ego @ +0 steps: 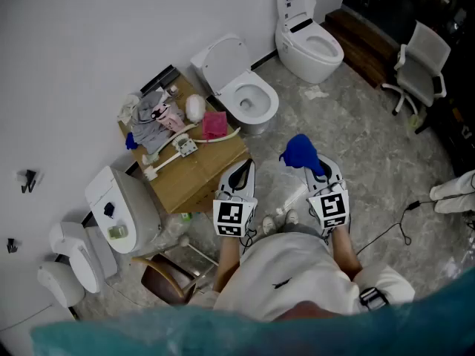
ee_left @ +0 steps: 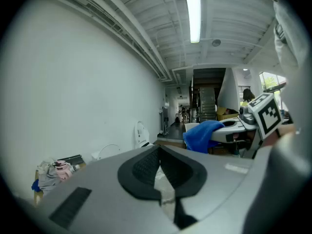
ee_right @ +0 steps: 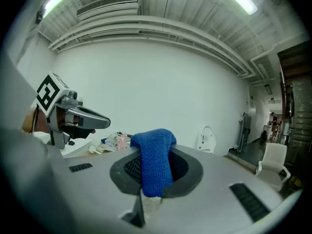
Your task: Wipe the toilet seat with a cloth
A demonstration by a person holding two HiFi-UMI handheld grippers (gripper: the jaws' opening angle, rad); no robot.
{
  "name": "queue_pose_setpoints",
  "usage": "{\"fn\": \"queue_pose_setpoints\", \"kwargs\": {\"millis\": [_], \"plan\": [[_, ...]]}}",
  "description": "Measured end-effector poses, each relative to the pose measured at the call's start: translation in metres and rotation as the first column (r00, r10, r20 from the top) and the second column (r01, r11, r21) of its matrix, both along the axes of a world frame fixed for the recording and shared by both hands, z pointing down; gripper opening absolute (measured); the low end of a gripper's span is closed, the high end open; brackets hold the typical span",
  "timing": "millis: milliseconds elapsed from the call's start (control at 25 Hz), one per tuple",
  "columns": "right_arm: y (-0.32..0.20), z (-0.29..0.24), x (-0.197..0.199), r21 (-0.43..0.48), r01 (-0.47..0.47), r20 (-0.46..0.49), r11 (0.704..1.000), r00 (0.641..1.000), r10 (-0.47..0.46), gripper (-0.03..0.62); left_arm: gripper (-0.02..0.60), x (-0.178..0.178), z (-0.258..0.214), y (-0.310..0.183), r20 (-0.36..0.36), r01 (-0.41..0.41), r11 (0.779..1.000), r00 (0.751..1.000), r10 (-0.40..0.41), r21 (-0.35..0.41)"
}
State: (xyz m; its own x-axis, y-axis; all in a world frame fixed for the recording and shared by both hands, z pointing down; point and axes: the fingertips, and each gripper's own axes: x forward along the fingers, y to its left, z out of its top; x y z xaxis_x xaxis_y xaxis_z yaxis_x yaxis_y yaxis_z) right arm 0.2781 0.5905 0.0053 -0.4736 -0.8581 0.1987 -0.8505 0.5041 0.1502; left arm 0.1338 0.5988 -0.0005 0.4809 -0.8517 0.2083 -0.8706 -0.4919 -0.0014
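My right gripper (ego: 317, 167) is shut on a blue cloth (ego: 300, 153), which drapes over its closed jaws (ee_right: 153, 160) and bulges past the tips. Beside it, my left gripper (ego: 243, 167) is shut with nothing between its pads (ee_left: 146, 167). From the left gripper view the blue cloth (ee_left: 202, 135) shows off to the right. Both grippers hang above the grey floor, apart from any toilet. The nearest toilet (ego: 249, 99) stands ahead against the wall with its lid (ego: 223, 59) raised and its seat ring bare.
A wooden table (ego: 204, 170) left of that toilet holds clothes, a pink rag (ego: 215, 124) and a white hose. A second toilet (ego: 310, 47) stands further right. An office chair (ego: 419, 69), another toilet (ego: 122, 208), a brown stool (ego: 167, 280) and a floor cable (ego: 401, 225) surround me.
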Motion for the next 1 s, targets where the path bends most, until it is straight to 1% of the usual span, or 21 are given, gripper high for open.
{"fn": "queue_pose_setpoints", "kwargs": {"millis": [240, 520, 720, 1000], "plan": [[0.005, 0.001, -0.008, 0.005, -0.023, 0.005, 1.0, 1.0, 0.023, 0.021, 0.009, -0.01, 0.004, 0.002, 0.007, -0.025, 1.0, 1.0, 0.025, 0.006], [0.005, 0.016, -0.016, -0.025, -0.05, 0.0, 0.998, 0.999, 0.05, 0.021, 0.009, -0.015, 0.015, -0.006, -0.005, -0.051, 0.999, 0.999, 0.051, -0.002], [-0.012, 0.022, -0.014, -0.039, -0.063, -0.001, 0.997, 0.998, 0.063, 0.021, 0.009, -0.014, 0.02, -0.026, 0.003, -0.065, 0.998, 0.998, 0.065, -0.01], [-0.055, 0.029, -0.008, -0.05, -0.065, 0.004, 0.997, 0.998, 0.065, 0.021, 0.009, -0.008, 0.026, -0.067, 0.0, -0.069, 0.997, 0.998, 0.069, -0.019]]}}
